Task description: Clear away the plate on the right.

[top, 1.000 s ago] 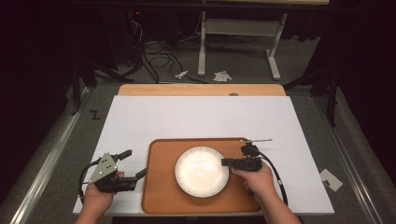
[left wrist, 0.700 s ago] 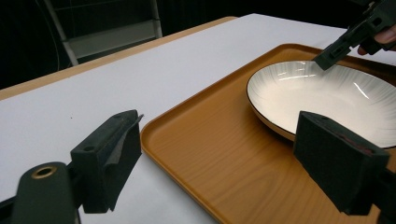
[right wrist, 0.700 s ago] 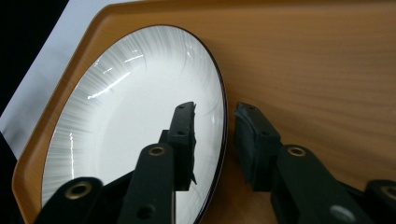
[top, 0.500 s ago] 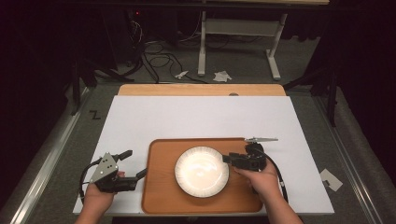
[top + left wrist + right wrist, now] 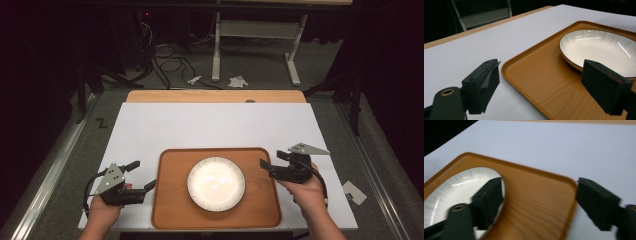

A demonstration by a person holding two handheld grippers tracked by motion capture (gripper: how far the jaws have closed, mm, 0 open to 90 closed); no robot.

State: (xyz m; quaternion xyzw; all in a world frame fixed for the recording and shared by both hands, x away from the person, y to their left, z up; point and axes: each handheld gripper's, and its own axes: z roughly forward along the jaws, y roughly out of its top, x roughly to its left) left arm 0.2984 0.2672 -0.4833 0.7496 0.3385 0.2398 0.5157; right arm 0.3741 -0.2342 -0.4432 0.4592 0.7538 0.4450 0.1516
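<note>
A: Start at the near edge. What are the hands doing?

B: The left gripper [image 5: 141, 176] sits at the tray's [image 5: 170, 210] left rim with its jaws spread wide and nothing between them. In the left gripper view one jaw is over the white surface [image 5: 461, 47] and the other over the tray [image 5: 544, 82], so it straddles the rim without pinching it.

A: And the other side?

B: The right gripper [image 5: 272, 165] is at the tray's right rim, near its far right corner. Its jaws are also wide apart and empty; the right gripper view shows them either side of the tray's edge [image 5: 571, 187].

A: Where's the plate?

B: The plate [image 5: 216, 183] lies in the middle of the tray, touched by neither gripper.

A: So how far along?

B: I'd judge both grippers are lined up to take the tray by its sides. Closing on the rims and lifting are yet to be done. The surface [image 5: 215, 125] beyond is bare.
</note>
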